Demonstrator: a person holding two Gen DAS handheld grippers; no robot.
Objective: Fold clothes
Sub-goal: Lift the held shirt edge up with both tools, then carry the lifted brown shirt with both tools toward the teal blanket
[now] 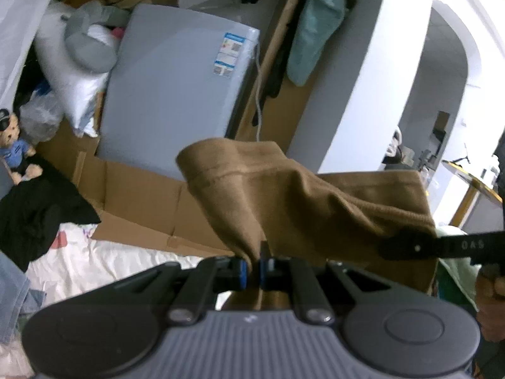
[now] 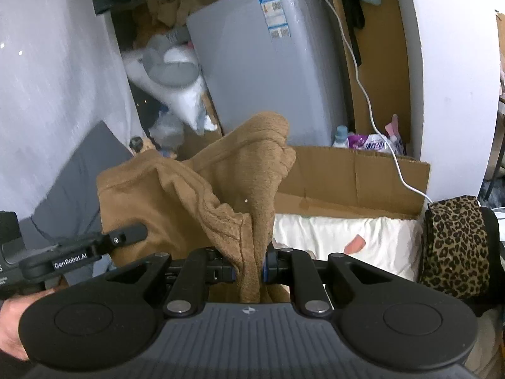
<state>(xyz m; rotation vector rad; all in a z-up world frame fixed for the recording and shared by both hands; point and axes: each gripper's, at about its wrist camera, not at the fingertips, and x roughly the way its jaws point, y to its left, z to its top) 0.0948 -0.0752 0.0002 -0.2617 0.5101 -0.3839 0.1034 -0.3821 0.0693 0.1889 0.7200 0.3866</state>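
Observation:
A brown knitted garment [image 1: 284,189] hangs in the air between both grippers. My left gripper [image 1: 255,270] is shut on a pinch of its edge, and the cloth drapes forward and to the right. My right gripper [image 2: 249,268] is shut on another bunched edge of the same garment [image 2: 202,195], which rises in folds ahead of it. The right gripper also shows at the right edge of the left wrist view [image 1: 410,248], and the left gripper at the left of the right wrist view [image 2: 126,235]. They are close together.
A white bedsheet [image 1: 104,259] lies below, with a black garment [image 1: 38,214] and denim [image 1: 12,284] at the left. Flattened cardboard [image 2: 356,177] and a grey appliance [image 1: 176,82] stand behind. A leopard-print cloth [image 2: 454,243] is at the right. A teddy bear [image 1: 15,148] sits far left.

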